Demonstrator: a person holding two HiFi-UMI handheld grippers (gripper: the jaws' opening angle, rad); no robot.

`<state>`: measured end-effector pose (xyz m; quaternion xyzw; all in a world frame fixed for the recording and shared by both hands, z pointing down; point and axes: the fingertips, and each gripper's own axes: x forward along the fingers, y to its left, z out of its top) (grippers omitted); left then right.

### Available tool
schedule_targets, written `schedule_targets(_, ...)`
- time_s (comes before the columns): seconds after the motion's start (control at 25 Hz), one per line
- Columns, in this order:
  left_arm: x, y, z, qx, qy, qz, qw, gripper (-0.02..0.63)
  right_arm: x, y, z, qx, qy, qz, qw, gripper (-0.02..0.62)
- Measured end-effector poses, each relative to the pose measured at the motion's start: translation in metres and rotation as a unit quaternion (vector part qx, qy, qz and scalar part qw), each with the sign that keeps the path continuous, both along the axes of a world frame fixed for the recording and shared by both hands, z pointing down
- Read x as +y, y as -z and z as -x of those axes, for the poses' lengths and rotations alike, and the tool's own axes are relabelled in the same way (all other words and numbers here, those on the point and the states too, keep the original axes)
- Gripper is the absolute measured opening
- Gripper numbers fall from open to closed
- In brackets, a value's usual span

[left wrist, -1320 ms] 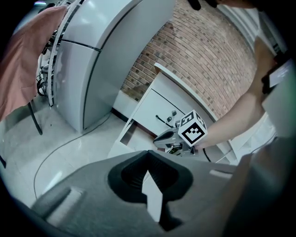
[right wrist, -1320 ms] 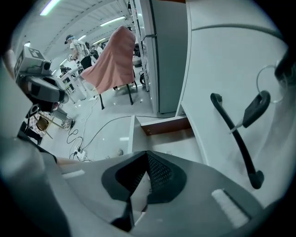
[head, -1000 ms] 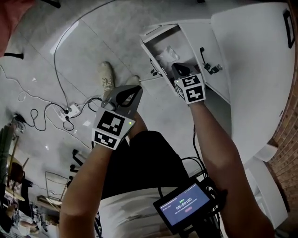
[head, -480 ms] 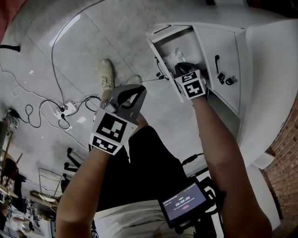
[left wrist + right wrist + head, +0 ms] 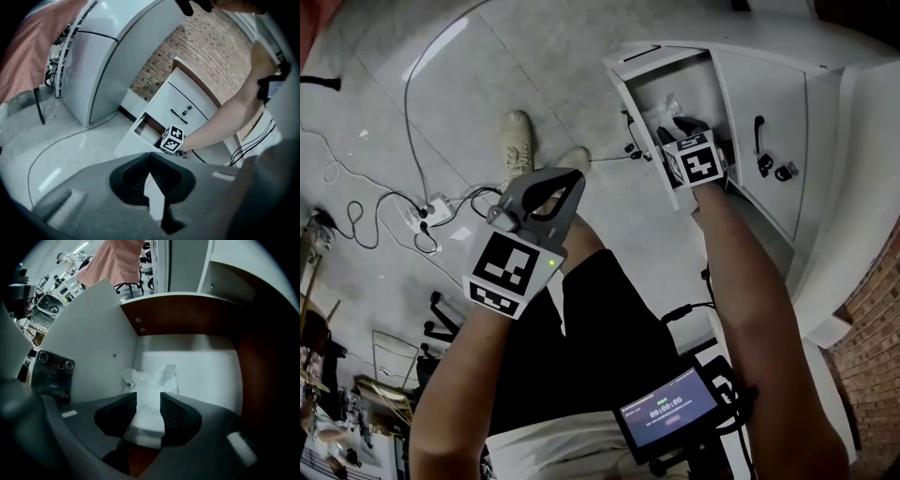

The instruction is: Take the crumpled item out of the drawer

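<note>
The right gripper point(image 5: 678, 125) has reached deeper into the drawer point(image 5: 630, 58), upper right, jaws opening astride the crumpled item point(image 5: 149, 382), which lies inside, ungripped. Lifting out remains. Left gripper point(image 5: 150, 158) closed, empty.

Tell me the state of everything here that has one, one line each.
drawer, pulled open.
crumpled item, lying inside the drawer, between the jaws of the right gripper.
right gripper, jaws opening, not pressing the item.
left gripper, shut, empty, held away from the drawer.
</note>
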<state>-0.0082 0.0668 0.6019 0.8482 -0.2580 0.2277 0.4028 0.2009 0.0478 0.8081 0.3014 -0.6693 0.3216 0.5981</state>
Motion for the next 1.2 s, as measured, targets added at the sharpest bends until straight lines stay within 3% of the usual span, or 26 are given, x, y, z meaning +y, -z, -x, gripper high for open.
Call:
schedule_targets(0.28,0.002,-0.006,-0.003,0.0,-0.003,0.001,1.0,0.005,-0.001,-0.015,-0.005,-0.012,-0.004,0.029,0.999,0.18)
schedule_targets(0.52,0.006,-0.009,-0.002,-0.005,-0.009,0.004,0.9999,0.004,-0.001,-0.016,-0.01,-0.014,0.004,0.039,0.999,0.08)
schedule_targets(0.64,0.007,-0.007,-0.006,-0.006,-0.013,0.003,0.9999,0.005,0.001,-0.013,-0.013,-0.012,-0.001,0.036,0.999,0.062)
schedule_targets(1.2,0.006,0.027,-0.02,-0.011,-0.038,-0.024,0.9989,0.004,-0.018,0.033,-0.005,-0.025,-0.031,-0.038,0.999,0.057)
